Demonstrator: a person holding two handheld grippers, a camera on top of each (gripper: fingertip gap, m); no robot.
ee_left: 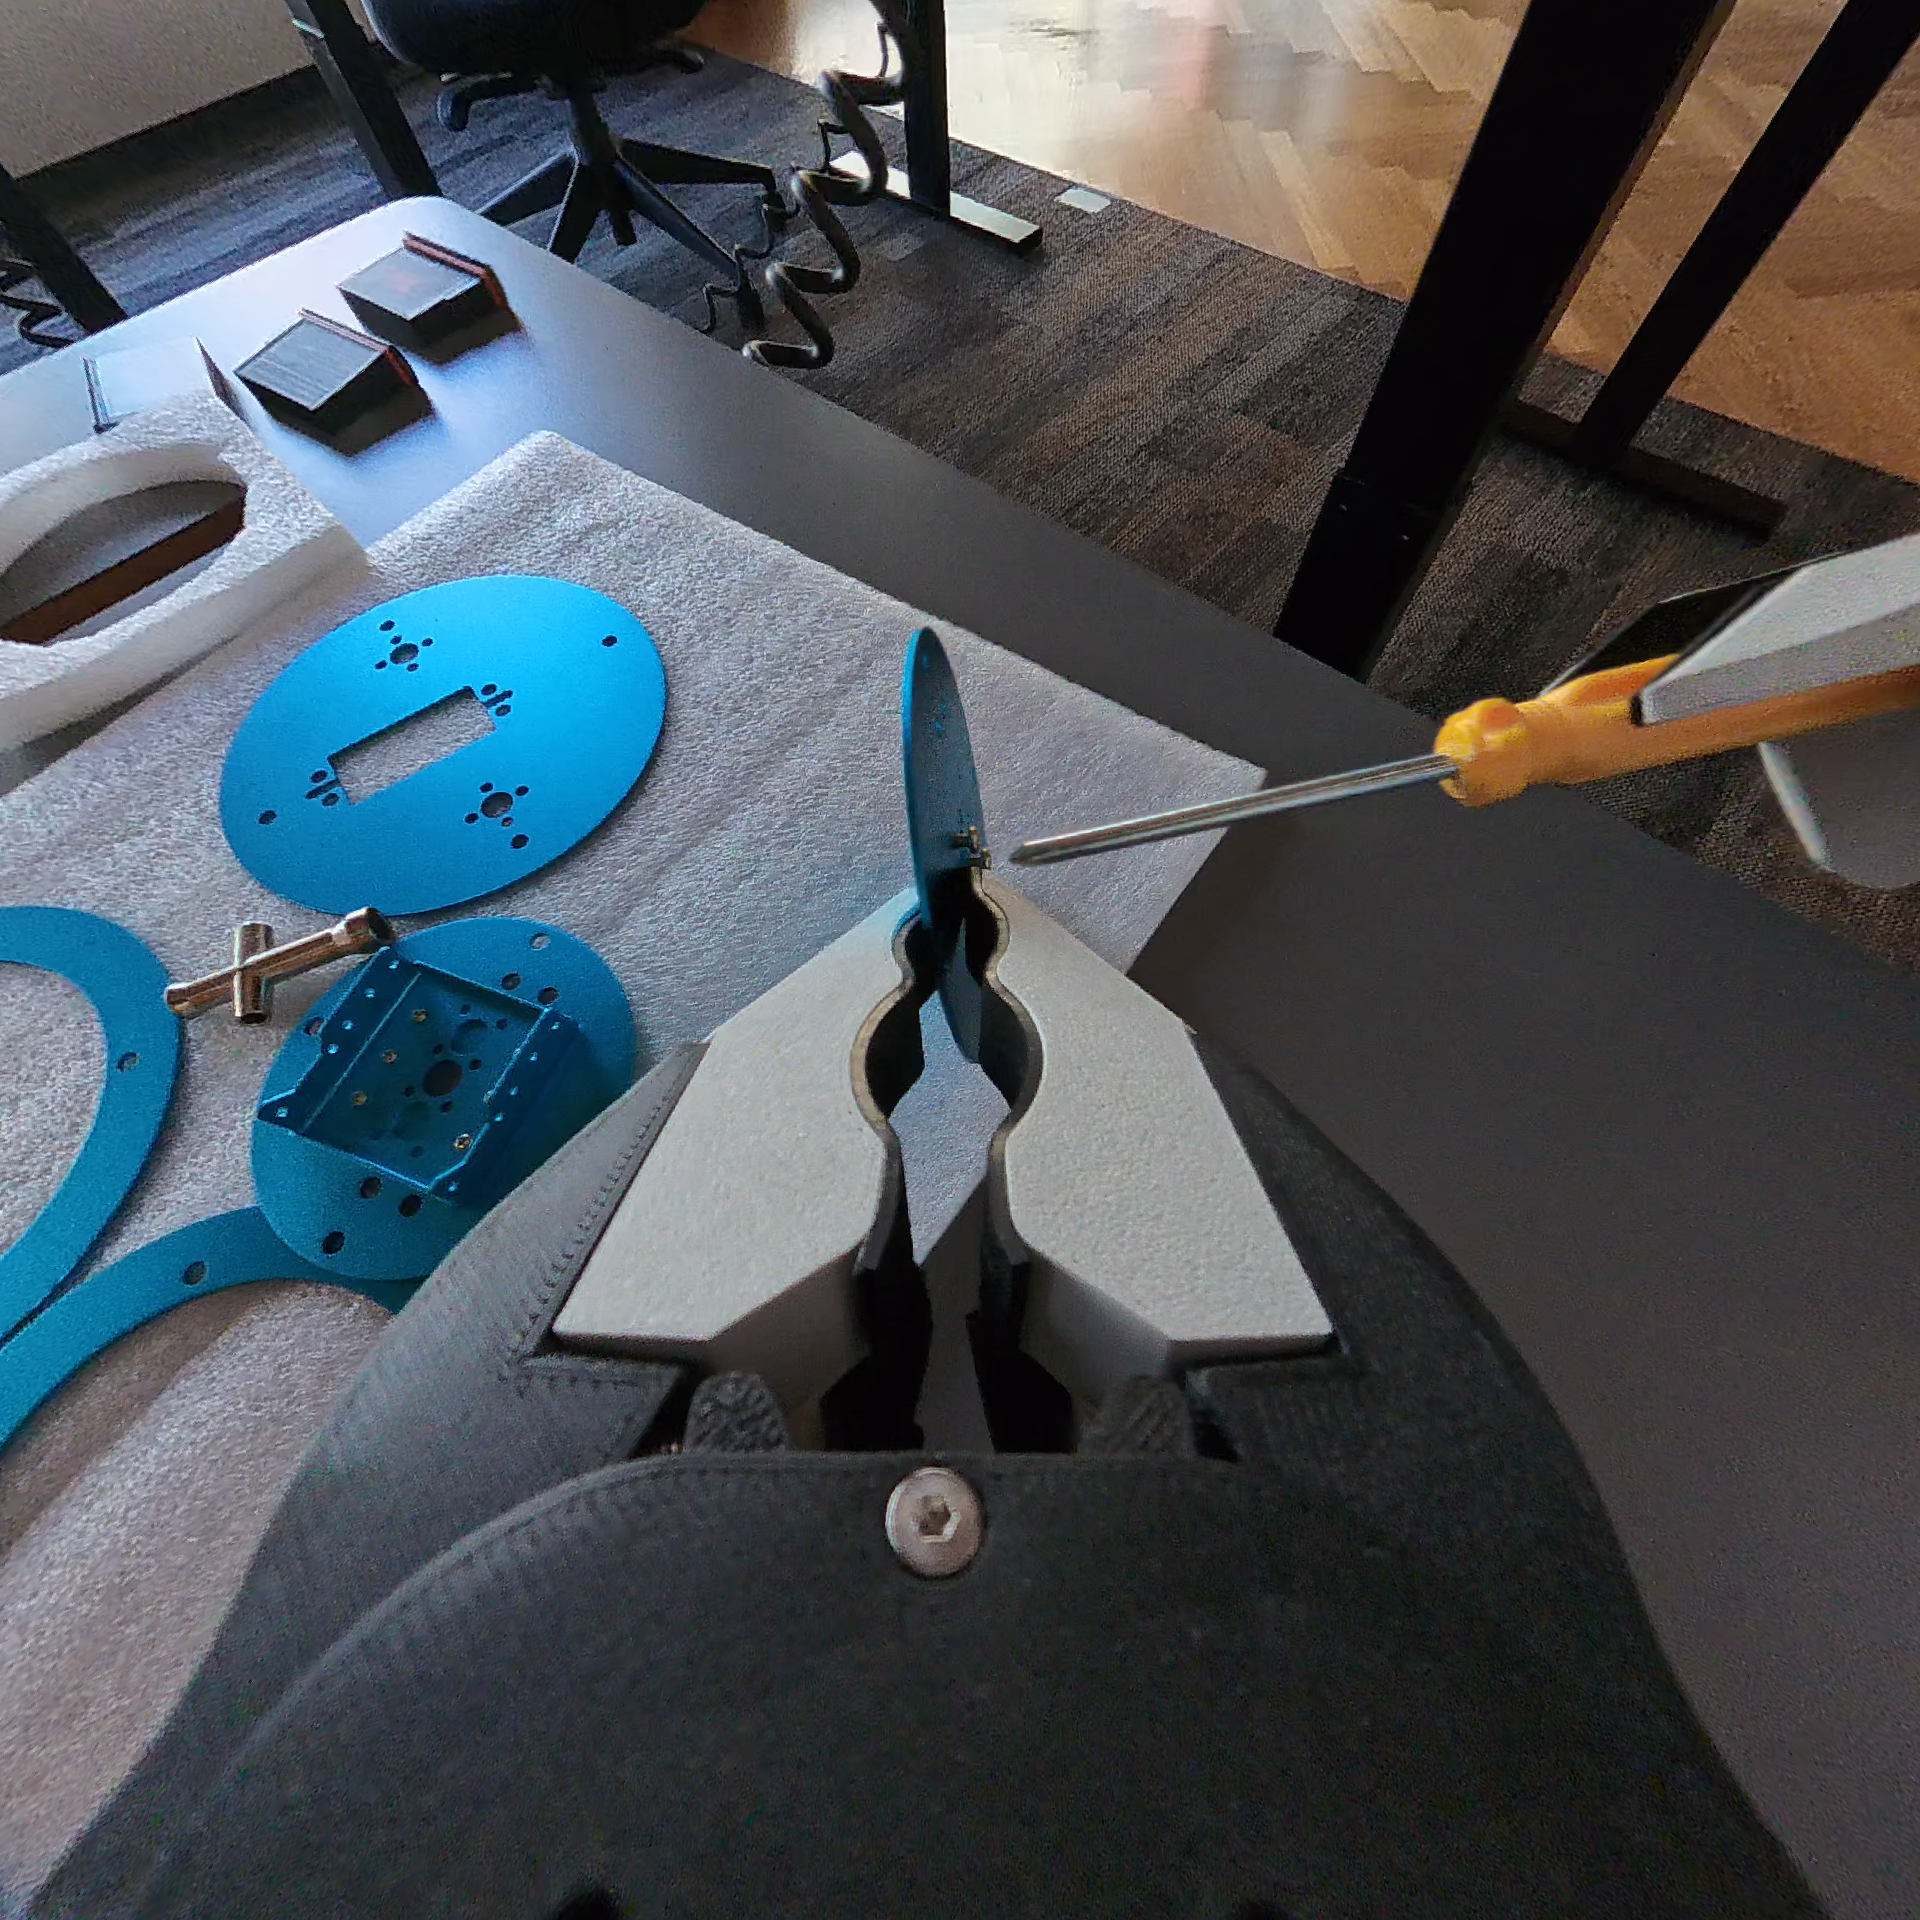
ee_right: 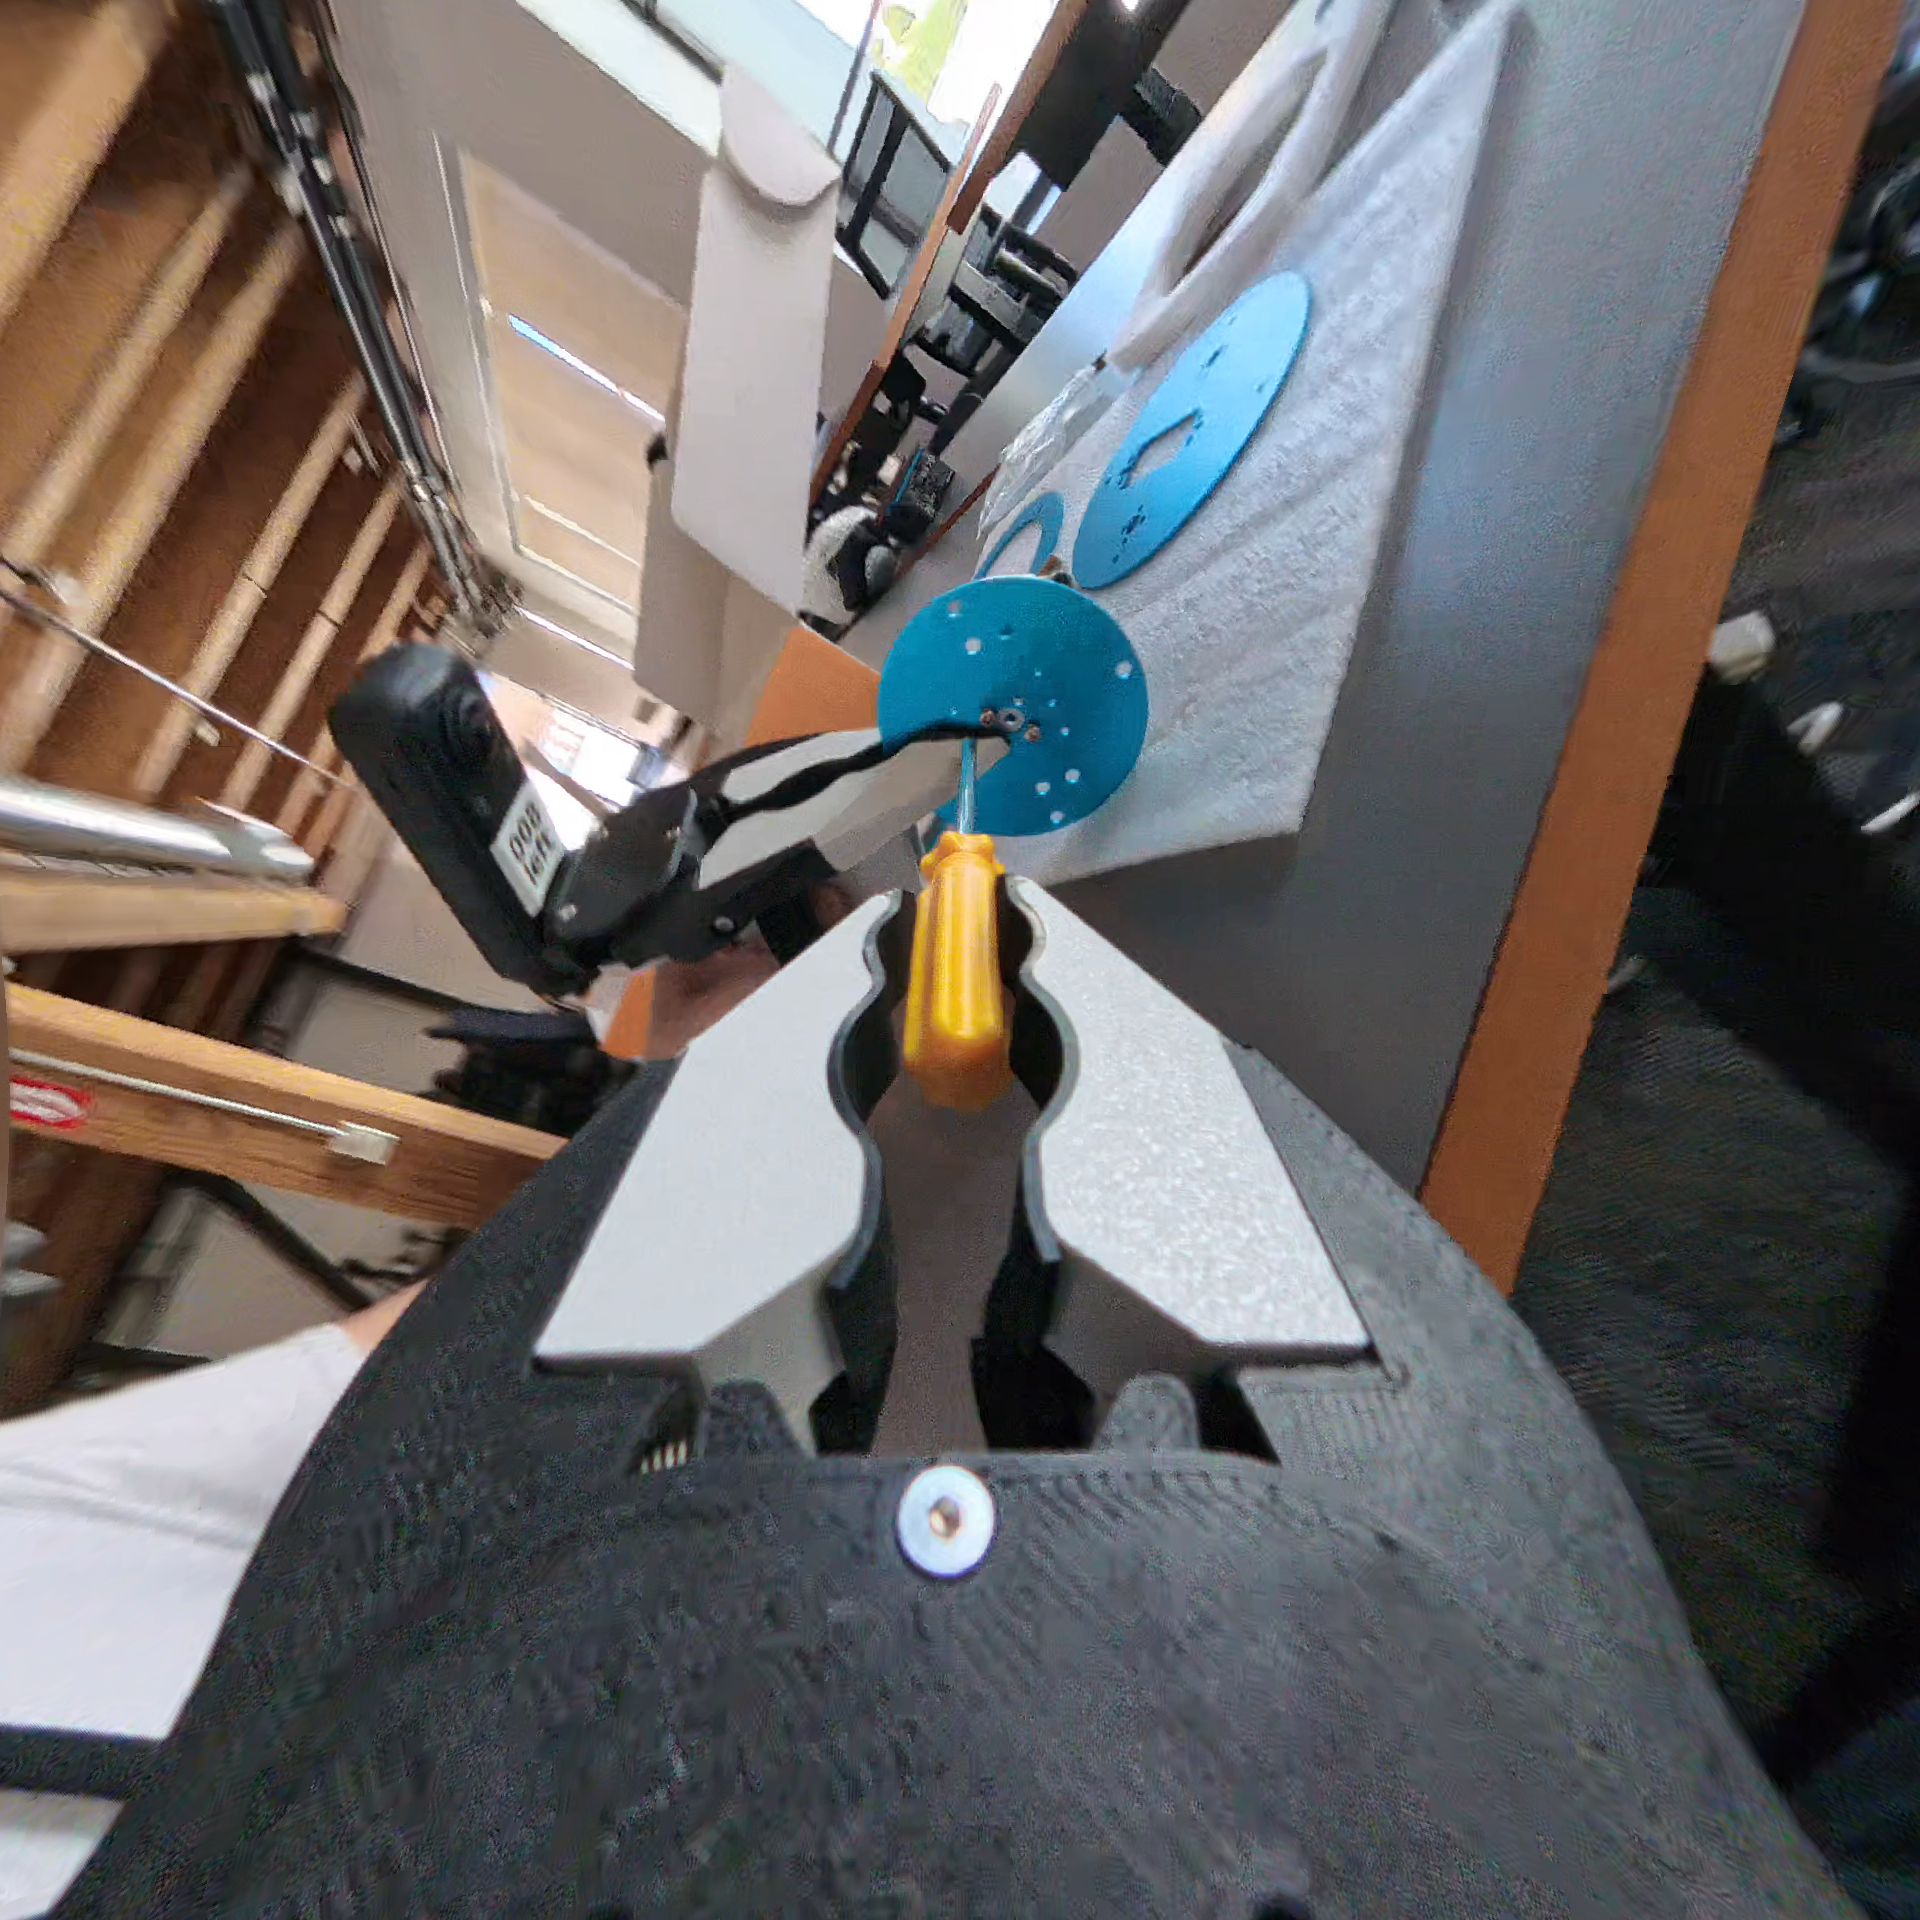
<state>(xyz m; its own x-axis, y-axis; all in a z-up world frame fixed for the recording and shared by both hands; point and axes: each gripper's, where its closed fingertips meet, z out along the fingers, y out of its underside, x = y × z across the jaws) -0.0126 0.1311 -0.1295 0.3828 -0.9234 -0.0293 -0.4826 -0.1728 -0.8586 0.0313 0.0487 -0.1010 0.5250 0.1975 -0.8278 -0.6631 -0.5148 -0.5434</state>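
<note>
Left wrist view: left gripper [ee_left: 961,925] pinches thin blue disc [ee_left: 940,769] on edge — stiff, light metal, above foam sheet's [ee_left: 790,623] right edge.
Right gripper [ee_right: 951,997]: clamps yellow screwdriver [ee_right: 954,997] handle, tip near disc's screw [ee_left: 971,840].

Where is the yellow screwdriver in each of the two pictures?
Left wrist view: the screwdriver comes in from the right edge, held by the right gripper, its tip just short of the upright blue disc.
Right wrist view: it sits in the middle, between the right gripper's fingers, pointing at the disc.
Shared landmark: the blue disc, held by the left gripper.
</note>
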